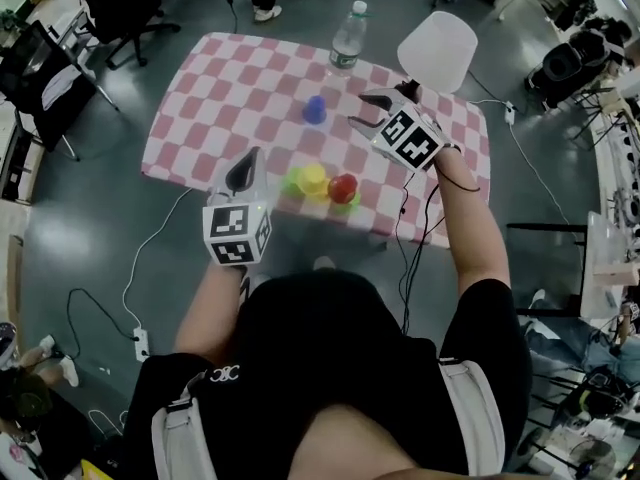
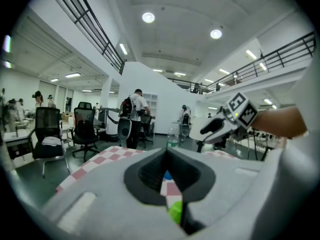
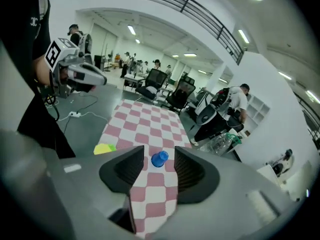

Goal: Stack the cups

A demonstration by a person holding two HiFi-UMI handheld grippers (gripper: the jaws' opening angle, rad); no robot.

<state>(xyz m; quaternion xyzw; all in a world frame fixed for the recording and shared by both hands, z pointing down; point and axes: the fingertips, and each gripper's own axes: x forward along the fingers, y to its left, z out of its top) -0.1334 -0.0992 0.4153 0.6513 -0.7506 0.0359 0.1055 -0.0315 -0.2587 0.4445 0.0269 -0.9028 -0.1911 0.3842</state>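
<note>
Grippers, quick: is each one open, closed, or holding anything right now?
Left gripper: closed, fingers together, holding nothing.
Right gripper: open and empty; the blue cup stands ahead of its fingers, untouched.

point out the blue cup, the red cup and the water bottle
blue cup [image 1: 315,109], head view, on its upper side
red cup [image 1: 343,188], head view, middle of the cup
water bottle [image 1: 348,43], head view, on its clear body below the cap
</note>
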